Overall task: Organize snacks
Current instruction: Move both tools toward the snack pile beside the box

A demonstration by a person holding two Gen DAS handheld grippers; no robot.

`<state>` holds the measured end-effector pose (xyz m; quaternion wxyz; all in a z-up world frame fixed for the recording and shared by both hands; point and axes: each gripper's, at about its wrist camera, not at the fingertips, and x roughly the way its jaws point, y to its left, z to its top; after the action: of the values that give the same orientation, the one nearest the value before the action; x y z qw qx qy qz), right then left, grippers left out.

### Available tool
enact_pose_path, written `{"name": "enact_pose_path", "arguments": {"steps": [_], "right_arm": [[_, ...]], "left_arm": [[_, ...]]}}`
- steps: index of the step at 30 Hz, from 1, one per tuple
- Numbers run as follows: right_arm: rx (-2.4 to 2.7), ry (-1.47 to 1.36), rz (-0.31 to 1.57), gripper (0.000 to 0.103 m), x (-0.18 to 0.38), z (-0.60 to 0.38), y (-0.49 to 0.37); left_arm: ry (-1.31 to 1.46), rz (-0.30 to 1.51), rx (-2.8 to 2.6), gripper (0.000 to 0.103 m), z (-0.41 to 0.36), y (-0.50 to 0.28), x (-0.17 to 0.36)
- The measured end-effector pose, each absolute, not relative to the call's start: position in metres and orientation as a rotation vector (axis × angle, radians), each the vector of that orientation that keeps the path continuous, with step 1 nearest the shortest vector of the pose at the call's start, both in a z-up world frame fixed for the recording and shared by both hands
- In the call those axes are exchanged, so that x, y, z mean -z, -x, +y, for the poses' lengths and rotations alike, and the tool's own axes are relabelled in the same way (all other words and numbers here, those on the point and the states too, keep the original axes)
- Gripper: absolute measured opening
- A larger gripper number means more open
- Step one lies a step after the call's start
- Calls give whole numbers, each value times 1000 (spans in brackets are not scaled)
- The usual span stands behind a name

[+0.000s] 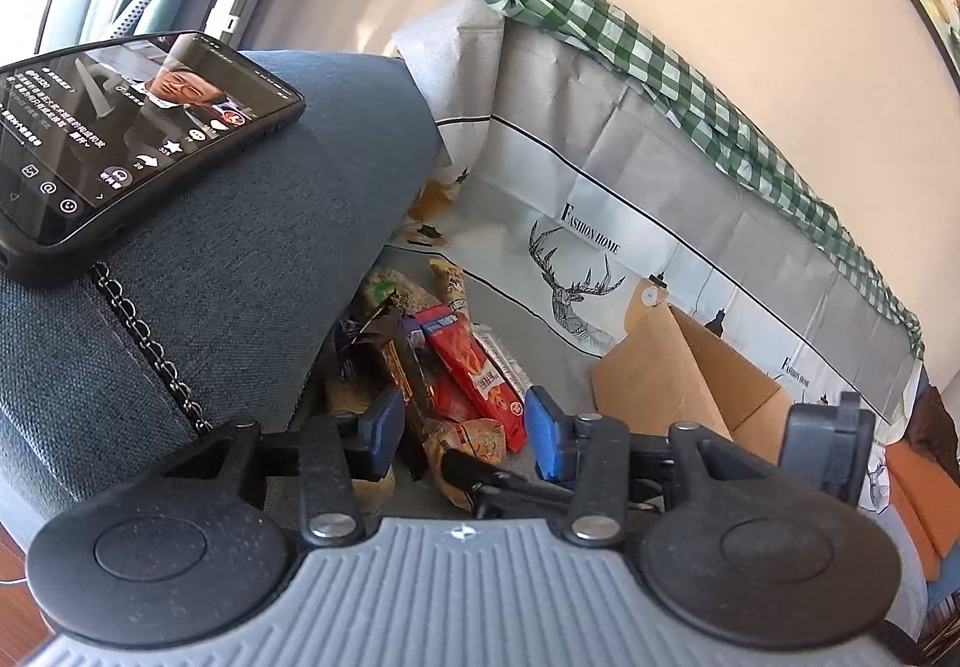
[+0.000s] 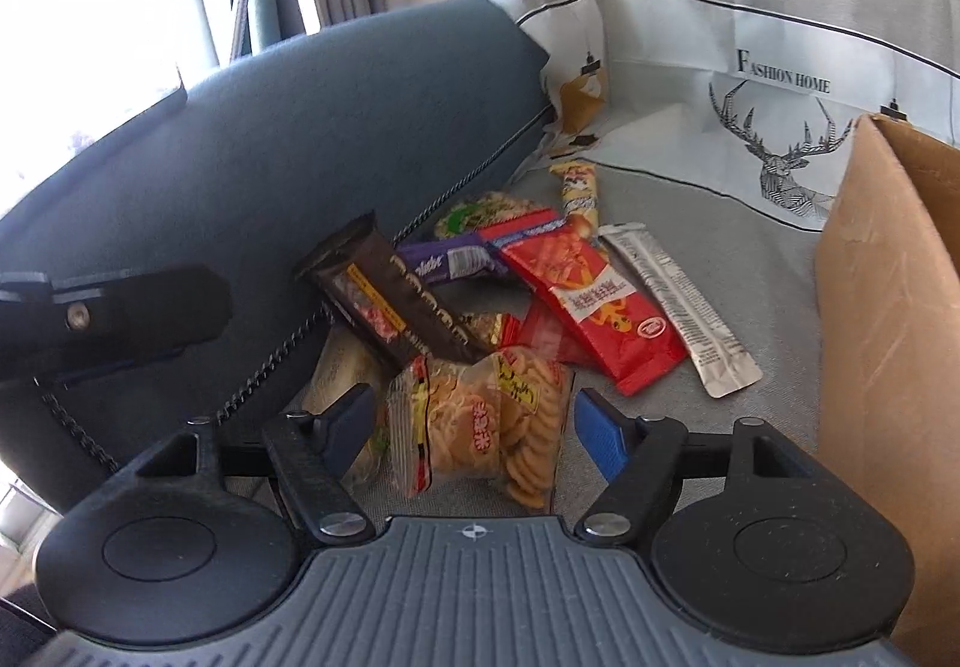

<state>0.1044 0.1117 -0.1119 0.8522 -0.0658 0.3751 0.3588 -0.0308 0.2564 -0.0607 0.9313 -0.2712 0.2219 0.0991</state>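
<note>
"FASHION HOME" stood printed above a line-drawn deer on the grey-white fabric sofa cover (image 2: 780,72). The purple chocolate wrapper (image 2: 447,262) read "Milka". Other packet lettering was unreadable.

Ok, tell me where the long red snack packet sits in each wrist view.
Left wrist view: the red snack packet lies lower centre, just above the open left gripper.
Right wrist view: it lies centre-right, beyond the open right gripper, left of the silver sachet.
Shared landmark: the cardboard box, right of the packet in both.
</note>
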Motion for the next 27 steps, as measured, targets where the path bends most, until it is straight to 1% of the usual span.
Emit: {"name": "enact_pose_path", "arguments": {"steps": [1, 3, 5, 8, 9, 11, 14, 20, 25, 27], "right_arm": [[-762, 148, 791, 73, 113, 113, -103], [-772, 174, 787, 66, 114, 116, -101], [-770, 228, 780, 46, 116, 120, -97], [-775, 275, 754, 34, 116, 120, -92], [-774, 288, 743, 32, 114, 120, -90], [-771, 303, 719, 24, 110, 117, -87], [-753, 328, 686, 19, 101, 111, -83], [-754, 429, 600, 17, 87, 100, -62], [-750, 656, 465, 17, 92, 97, -29], [-747, 716, 451, 17, 100, 93, -18]], "left_arm": [[553, 456, -202, 49, 256, 30, 61], [552, 456, -201, 49, 256, 31, 61], [553, 450, -200, 49, 256, 32, 61], [554, 449, -200, 49, 256, 33, 60], [553, 450, -201, 49, 256, 33, 60], [550, 452, -202, 49, 256, 33, 60], [549, 456, -203, 50, 256, 33, 59], [546, 467, -206, 50, 255, 32, 59], [534, 466, -216, 50, 253, 33, 58], [525, 468, -223, 50, 252, 32, 58]]}}
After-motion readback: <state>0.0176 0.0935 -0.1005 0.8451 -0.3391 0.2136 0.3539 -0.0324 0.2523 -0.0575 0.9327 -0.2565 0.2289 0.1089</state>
